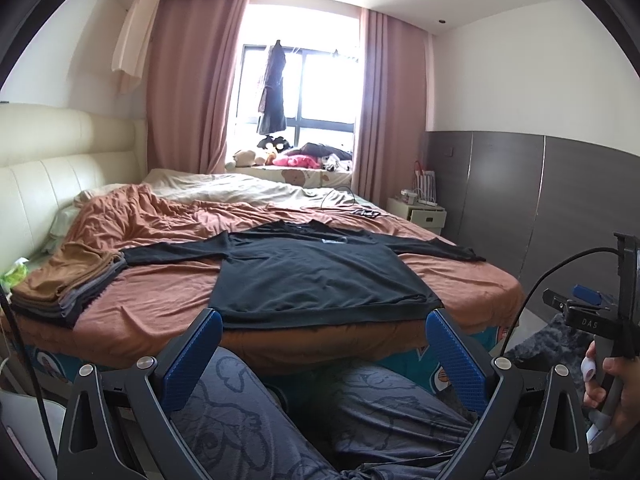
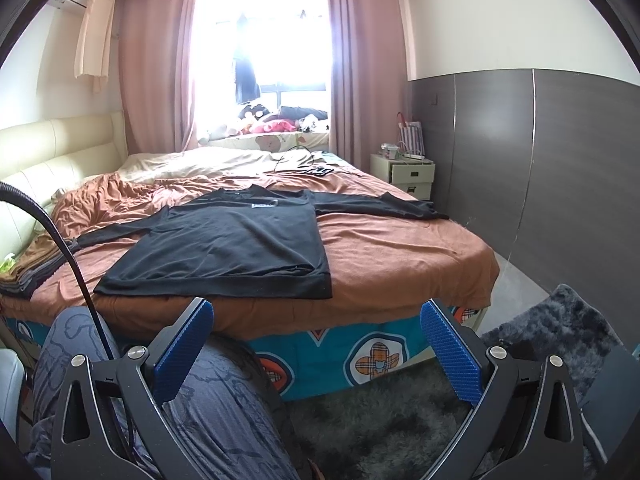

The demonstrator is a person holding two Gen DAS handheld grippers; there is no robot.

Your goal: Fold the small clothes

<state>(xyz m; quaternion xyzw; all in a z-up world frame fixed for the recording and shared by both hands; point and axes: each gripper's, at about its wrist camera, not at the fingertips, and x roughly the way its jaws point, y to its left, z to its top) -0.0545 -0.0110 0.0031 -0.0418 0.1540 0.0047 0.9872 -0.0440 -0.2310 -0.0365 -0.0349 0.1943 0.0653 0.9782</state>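
A black long-sleeved shirt (image 1: 316,272) lies flat on the rust-brown bed cover (image 1: 168,300), sleeves spread to both sides, hem at the near bed edge. The right wrist view shows the same shirt (image 2: 232,244) left of centre. My left gripper (image 1: 324,320) is open, held back from the bed above a person's patterned trouser legs (image 1: 240,412), nothing between its blue pads. My right gripper (image 2: 318,312) is open too, short of the bed edge and empty. The right gripper's body, held by a hand (image 1: 616,384), shows at the left wrist view's right edge.
A stack of folded brown and grey clothes (image 1: 68,284) sits at the bed's left side. A cream headboard (image 1: 52,168) is on the left, a white nightstand (image 2: 404,172) at the far right. A dark shaggy rug (image 2: 400,420) covers the floor. A cable and small black item (image 2: 320,170) lie far on the bed.
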